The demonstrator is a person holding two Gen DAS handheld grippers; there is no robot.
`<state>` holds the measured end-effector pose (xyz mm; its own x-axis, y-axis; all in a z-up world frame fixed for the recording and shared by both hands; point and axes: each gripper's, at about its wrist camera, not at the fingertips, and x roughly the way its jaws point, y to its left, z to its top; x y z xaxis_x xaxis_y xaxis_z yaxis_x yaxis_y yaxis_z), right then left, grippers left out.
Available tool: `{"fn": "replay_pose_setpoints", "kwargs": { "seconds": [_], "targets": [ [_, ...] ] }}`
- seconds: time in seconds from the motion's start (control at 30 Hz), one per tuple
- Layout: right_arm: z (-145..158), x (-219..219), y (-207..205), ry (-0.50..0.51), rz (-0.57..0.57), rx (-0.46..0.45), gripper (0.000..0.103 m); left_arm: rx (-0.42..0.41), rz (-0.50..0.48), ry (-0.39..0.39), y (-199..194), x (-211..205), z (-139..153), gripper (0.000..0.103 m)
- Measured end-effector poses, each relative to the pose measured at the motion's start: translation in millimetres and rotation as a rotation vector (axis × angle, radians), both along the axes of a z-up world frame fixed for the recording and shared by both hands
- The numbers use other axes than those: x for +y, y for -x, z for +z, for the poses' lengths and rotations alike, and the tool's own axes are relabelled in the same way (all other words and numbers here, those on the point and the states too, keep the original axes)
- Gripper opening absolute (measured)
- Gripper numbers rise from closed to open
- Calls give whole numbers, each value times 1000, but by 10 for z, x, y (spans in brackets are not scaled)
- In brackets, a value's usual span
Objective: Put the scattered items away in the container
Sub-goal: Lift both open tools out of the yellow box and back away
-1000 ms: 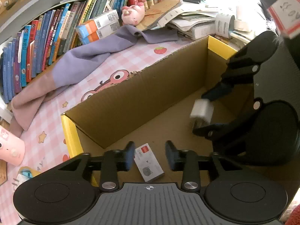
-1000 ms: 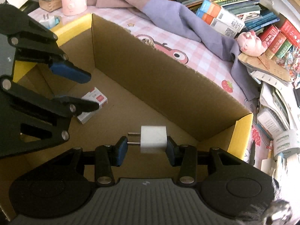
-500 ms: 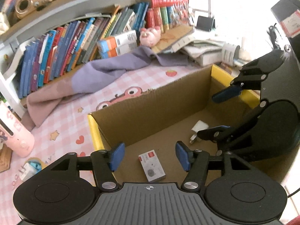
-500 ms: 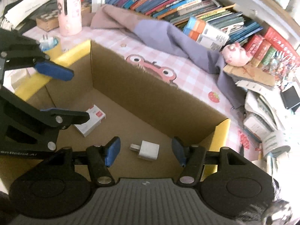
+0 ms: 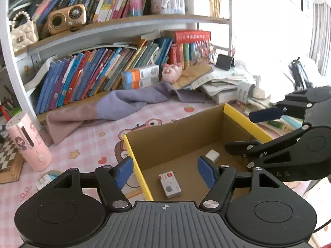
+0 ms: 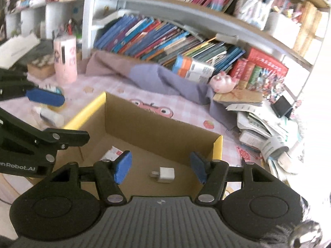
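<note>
Box (image 5: 175,142): on the tablecloth (image 5: 86,142), in front of the bookshelf (image 5: 86,76).
Small carton (image 5: 170,184): inside the box, flat on its floor, near the left wall.
Charger (image 6: 164,174): inside the box, on the floor, right of the small carton and apart from it.
Cloth (image 5: 115,107): draped between box and bookshelf.
Pig figure (image 5: 172,72): behind the cloth, against the books.
Paper pile (image 6: 260,124): right of the box.
Tumbler (image 5: 29,142): left of the box, well apart, upright.

One open brown cardboard box with yellow rims (image 5: 244,116) holds two items: one white plug adapter (image 6: 164,174) and one small white-and-red carton (image 5: 170,185).
</note>
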<state>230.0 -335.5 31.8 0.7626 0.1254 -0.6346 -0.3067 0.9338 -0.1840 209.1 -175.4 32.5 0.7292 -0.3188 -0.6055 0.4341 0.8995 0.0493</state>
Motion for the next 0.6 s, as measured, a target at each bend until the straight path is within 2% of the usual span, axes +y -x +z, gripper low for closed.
{"fn": "replay_pose_setpoints", "kwargs": {
  "seconds": [0.33, 0.6],
  "targets": [
    [117, 234, 573, -46, -142, -80, 61, -37, -49, 49, 499, 362, 93, 72],
    [56, 572, 1117, -8, -191, -114, 61, -28, -72, 46, 891, 633, -1, 73]
  ]
}}
